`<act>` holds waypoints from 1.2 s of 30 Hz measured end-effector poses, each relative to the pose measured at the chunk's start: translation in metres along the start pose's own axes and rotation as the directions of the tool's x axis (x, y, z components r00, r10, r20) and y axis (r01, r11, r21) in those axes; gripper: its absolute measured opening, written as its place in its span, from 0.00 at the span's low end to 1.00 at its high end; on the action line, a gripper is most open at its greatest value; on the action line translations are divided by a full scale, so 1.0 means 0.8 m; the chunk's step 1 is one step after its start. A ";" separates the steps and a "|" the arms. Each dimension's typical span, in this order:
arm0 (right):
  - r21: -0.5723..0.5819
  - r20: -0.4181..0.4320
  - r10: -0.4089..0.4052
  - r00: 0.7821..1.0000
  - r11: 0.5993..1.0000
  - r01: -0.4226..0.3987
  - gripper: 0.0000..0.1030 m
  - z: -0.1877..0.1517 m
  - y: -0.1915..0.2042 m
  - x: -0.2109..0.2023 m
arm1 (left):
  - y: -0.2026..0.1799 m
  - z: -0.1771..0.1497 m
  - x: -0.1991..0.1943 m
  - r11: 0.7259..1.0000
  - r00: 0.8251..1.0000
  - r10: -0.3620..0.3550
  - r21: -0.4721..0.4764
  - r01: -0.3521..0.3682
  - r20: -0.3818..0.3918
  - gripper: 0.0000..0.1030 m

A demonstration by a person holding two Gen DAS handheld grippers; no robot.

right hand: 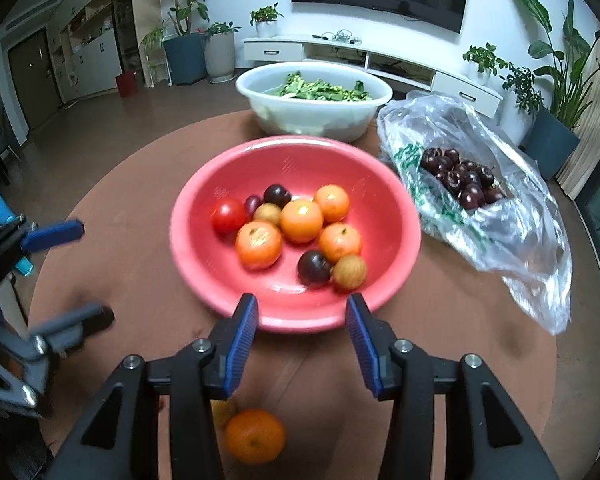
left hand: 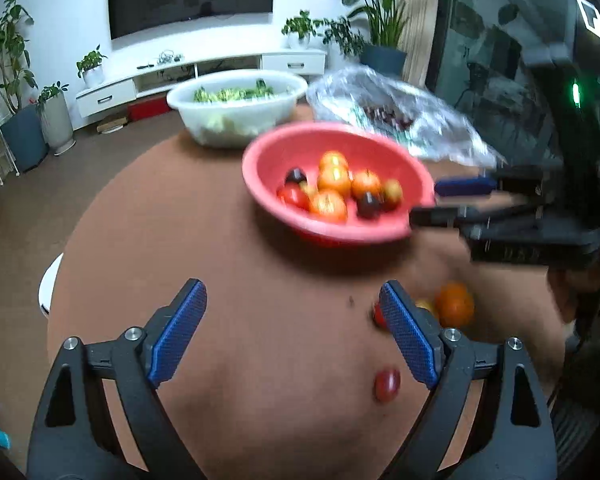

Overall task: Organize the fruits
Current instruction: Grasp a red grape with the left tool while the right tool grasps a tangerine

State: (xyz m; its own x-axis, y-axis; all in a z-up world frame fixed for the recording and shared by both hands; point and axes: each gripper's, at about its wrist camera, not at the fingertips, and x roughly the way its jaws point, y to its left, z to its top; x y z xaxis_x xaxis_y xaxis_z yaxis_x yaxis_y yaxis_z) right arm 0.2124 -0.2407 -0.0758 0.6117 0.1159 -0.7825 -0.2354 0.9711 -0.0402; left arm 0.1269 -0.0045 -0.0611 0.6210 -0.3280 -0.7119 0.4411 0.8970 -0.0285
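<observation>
**Red bowl loaded, one orange outside**

The right gripper (right hand: 300,312) hangs with jaws apart at the near rim of the red bowl (right hand: 204,272) — oranges, plums and a tomato (right hand: 228,215) inside. A loose orange (right hand: 255,435) lies on the table (right hand: 132,184) — below the fingers.

A white basin (right hand: 312,114) of leafy greens (right hand: 320,90) stands on the round brown table (right hand: 140,208).

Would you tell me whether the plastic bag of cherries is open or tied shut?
Open: in the right wrist view the plastic bag lies spread on the table, its mouth gaping, with the dark cherries exposed inside.
</observation>
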 end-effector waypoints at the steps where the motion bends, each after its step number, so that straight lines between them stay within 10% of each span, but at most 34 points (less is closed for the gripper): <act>1: -0.001 0.000 0.004 1.000 1.000 -0.004 0.48 -0.003 0.003 -0.004 | -0.004 -0.010 0.000 1.000 1.000 0.006 0.013 -0.006 -0.014 0.86; 25: -0.032 -0.052 0.035 0.998 0.999 -0.036 0.48 -0.057 0.053 -0.029 | -0.035 -0.060 0.026 0.998 0.990 -0.028 0.052 0.036 -0.136 0.85; 36: 0.063 -0.056 0.045 0.997 0.997 -0.041 0.48 -0.088 0.015 -0.042 | -0.048 -0.060 0.030 0.991 0.982 -0.102 0.072 0.114 -0.161 0.58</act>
State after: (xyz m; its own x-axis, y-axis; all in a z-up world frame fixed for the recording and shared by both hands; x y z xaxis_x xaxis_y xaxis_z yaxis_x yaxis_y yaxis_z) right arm 0.1360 -0.2478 -0.0933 0.5577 0.1474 -0.8169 -0.2124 0.9767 0.0312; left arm 0.0937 -0.0322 -0.1110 0.4608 -0.3657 -0.8086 0.5548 0.8299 -0.0592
